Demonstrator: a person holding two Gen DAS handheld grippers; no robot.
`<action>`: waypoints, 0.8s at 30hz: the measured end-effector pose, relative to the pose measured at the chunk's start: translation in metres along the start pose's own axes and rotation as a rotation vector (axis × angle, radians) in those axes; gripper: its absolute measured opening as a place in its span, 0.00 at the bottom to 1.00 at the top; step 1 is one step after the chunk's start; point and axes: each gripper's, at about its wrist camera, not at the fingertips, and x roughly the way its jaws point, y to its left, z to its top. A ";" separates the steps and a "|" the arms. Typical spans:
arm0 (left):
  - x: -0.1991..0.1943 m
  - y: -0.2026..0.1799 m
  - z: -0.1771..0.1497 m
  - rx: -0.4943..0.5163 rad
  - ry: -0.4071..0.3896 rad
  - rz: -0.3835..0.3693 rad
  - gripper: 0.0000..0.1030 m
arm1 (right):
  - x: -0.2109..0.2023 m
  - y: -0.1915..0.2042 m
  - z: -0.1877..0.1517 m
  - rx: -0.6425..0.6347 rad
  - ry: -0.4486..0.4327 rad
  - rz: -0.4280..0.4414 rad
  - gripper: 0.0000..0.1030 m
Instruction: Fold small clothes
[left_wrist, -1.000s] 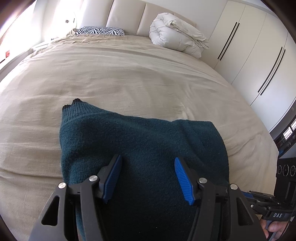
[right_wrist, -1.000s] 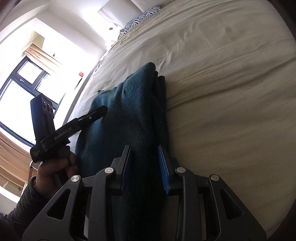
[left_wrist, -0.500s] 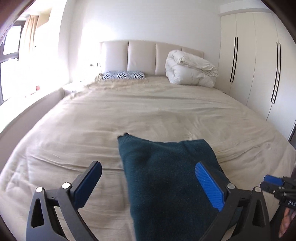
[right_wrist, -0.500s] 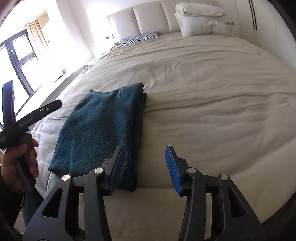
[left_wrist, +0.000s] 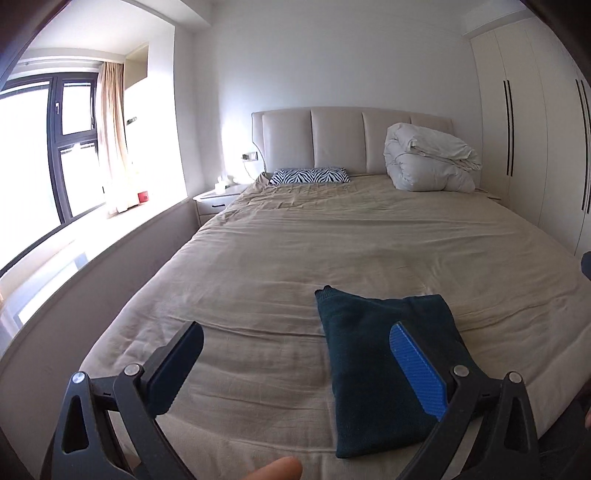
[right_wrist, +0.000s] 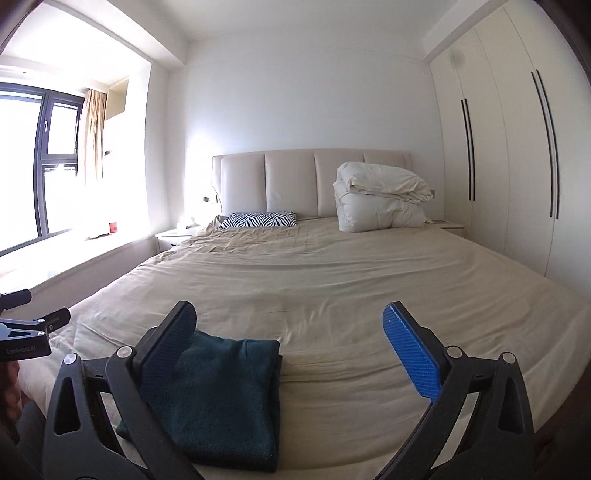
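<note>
On the bed (left_wrist: 332, 240): one beige sheet, lightly creased, covers the whole surface.
Left of the bed: one dark-framed window (left_wrist: 55, 147) with one pale curtain (left_wrist: 110, 136), a low sill below it, and one small red object (left_wrist: 143, 196) on that sill.
Bedside, left of the bed's head: one nightstand (left_wrist: 218, 199).
Head of the bed: one padded headboard (right_wrist: 310, 181) of four panels; against it lie one zebra-print pillow (left_wrist: 310, 175) toward the left and one rolled white duvet (left_wrist: 428, 162) toward the right.
Right of the bed: wardrobe doors (right_wrist: 517, 147) with long dark handles, two pairs visible.
Task item: one folded teal garment (left_wrist: 384, 373), flat on the bed near its foot edge, well apart from the pillow and duvet.
Left gripper (left_wrist: 295, 365): jaws spread wide, holding nothing, above the foot of the bed; its right finger overlaps the garment in the left wrist view.
Right gripper (right_wrist: 288, 354): jaws spread wide, holding nothing, to the right of the garment.
</note>
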 end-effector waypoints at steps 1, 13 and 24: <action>0.003 0.001 -0.002 -0.008 0.036 -0.004 1.00 | -0.001 0.002 0.003 0.007 0.015 0.010 1.00; 0.047 -0.014 -0.056 -0.029 0.325 -0.018 1.00 | 0.057 0.015 -0.044 0.077 0.519 0.048 1.00; 0.062 -0.017 -0.066 -0.043 0.389 -0.031 1.00 | 0.081 0.025 -0.072 0.053 0.587 0.043 1.00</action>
